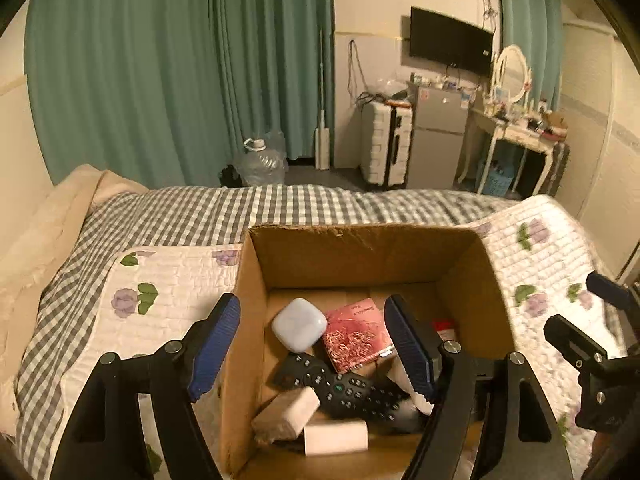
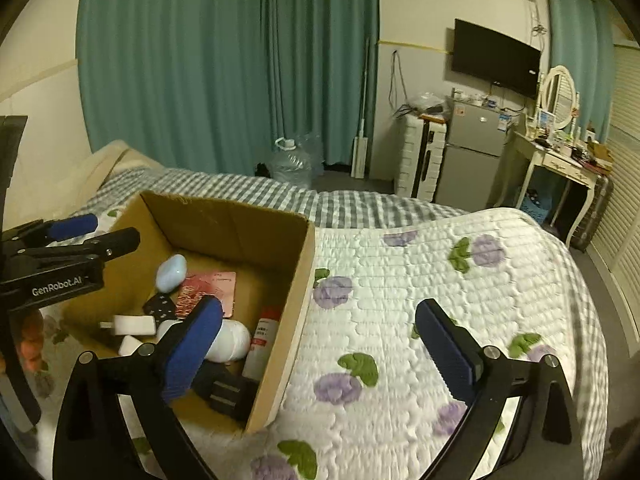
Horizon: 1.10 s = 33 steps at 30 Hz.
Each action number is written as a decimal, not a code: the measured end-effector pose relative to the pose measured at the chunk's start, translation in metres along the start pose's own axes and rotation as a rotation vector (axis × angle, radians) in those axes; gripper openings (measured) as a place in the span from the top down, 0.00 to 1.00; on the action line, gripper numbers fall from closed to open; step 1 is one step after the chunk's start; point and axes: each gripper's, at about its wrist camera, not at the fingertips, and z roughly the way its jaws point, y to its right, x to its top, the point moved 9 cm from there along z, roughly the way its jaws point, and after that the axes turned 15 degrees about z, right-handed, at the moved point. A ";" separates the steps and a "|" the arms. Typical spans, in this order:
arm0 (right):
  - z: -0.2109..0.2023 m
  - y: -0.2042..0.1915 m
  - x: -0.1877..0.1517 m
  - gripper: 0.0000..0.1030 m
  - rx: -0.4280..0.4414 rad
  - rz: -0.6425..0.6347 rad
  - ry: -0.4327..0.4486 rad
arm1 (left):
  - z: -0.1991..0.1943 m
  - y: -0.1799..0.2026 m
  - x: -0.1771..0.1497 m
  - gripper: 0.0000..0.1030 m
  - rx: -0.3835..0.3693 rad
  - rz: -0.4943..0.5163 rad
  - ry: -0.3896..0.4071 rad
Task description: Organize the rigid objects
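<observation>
An open cardboard box [image 1: 360, 248] stands on the quilted bed. It holds a pale blue case [image 1: 299, 324], a red booklet [image 1: 354, 336], a black remote [image 1: 340, 390], white blocks [image 1: 288, 412] and a red-capped bottle [image 2: 262, 340]. My left gripper [image 1: 316, 346] is open and empty above the box, one finger outside the left wall, one inside. My right gripper [image 2: 320, 352] is open and empty, straddling the box's right wall [image 2: 298, 312]; it also shows at the right edge of the left wrist view [image 1: 592, 320].
A floral white quilt [image 2: 440, 280] covers the bed over a grey checked sheet [image 1: 180, 212]. Beyond the bed are teal curtains, a water jug [image 1: 260, 160], a white suitcase, a small fridge [image 1: 436, 136] and a dressing table [image 1: 520, 132].
</observation>
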 end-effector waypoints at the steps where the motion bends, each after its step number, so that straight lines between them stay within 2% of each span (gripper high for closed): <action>1: -0.009 -0.001 0.001 0.04 0.000 0.006 0.009 | -0.007 -0.002 -0.001 0.25 -0.009 -0.001 0.002; 4: -0.036 -0.007 0.003 0.00 -0.001 0.008 0.037 | -0.029 -0.008 -0.004 0.24 -0.013 -0.002 0.017; 7: -0.062 -0.021 0.003 0.00 0.016 -0.022 0.057 | -0.057 -0.015 -0.003 0.24 -0.013 -0.009 0.072; 10: -0.088 -0.034 0.009 0.00 -0.001 -0.052 0.098 | -0.098 -0.022 0.003 0.24 0.034 0.000 0.159; 16: -0.139 -0.061 0.020 0.00 0.032 -0.041 0.189 | -0.176 -0.031 0.017 0.24 0.124 0.012 0.347; 19: -0.157 -0.075 0.021 0.00 0.047 -0.036 0.234 | -0.203 -0.033 0.018 0.23 0.147 0.005 0.422; 23: -0.171 -0.078 0.019 0.00 0.070 -0.002 0.317 | -0.210 -0.033 0.003 0.23 0.139 -0.031 0.486; 27: -0.168 -0.069 0.002 0.00 0.081 0.060 0.430 | -0.194 -0.035 -0.025 0.23 0.156 -0.076 0.511; 33: -0.125 -0.067 -0.020 0.00 0.054 0.050 0.381 | -0.161 -0.019 -0.045 0.23 0.205 0.006 0.475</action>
